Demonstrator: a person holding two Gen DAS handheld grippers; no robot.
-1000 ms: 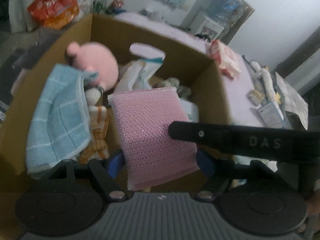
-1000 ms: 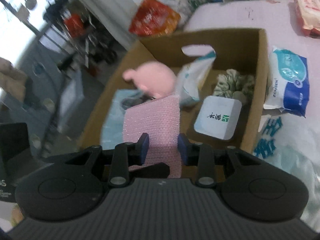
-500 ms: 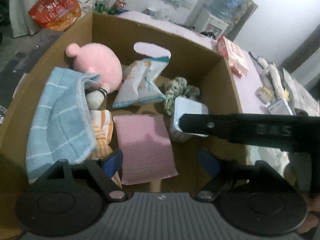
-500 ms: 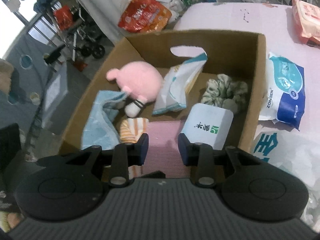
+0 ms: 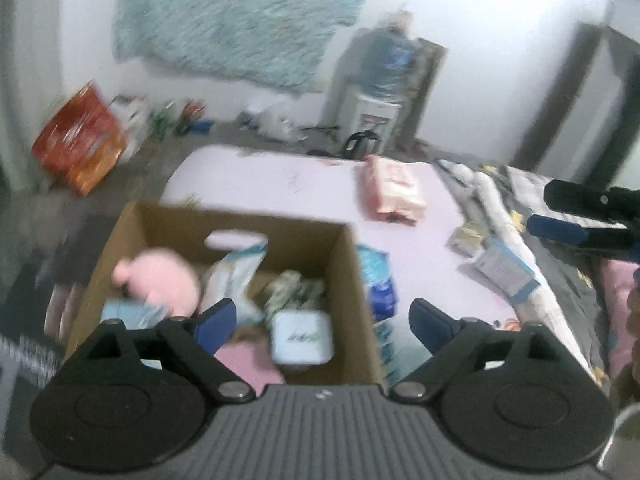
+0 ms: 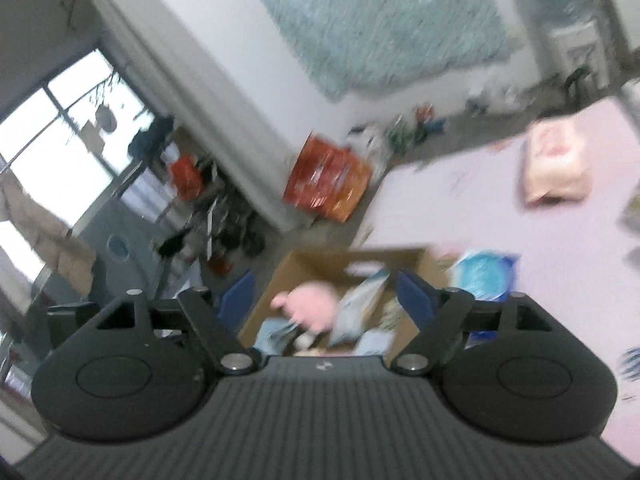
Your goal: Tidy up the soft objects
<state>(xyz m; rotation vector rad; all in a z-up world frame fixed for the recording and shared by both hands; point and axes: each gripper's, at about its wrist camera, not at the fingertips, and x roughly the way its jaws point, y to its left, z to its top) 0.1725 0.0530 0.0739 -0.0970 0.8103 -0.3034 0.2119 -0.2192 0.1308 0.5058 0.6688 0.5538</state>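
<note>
While opening, both grippers' jaws (empty) above cardboard box (image 5: 352, 280) rim.

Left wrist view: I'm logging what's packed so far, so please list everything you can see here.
cardboard box: one, brown, on the pink bed
plush toy: one, pink, box's left side
cloth: one, light blue, below the plush
pink pad: one, box floor, near edge
tissue pack: one, white, box's right side
scrunchie: one, greenish, behind it
white-teal bag: one, box centre
blue-white pack: one, right of the box
pink pack: one, on the bed
orange bag: one, on the floor
left claw: opening, nothing between
right claw: far right edge
</note>
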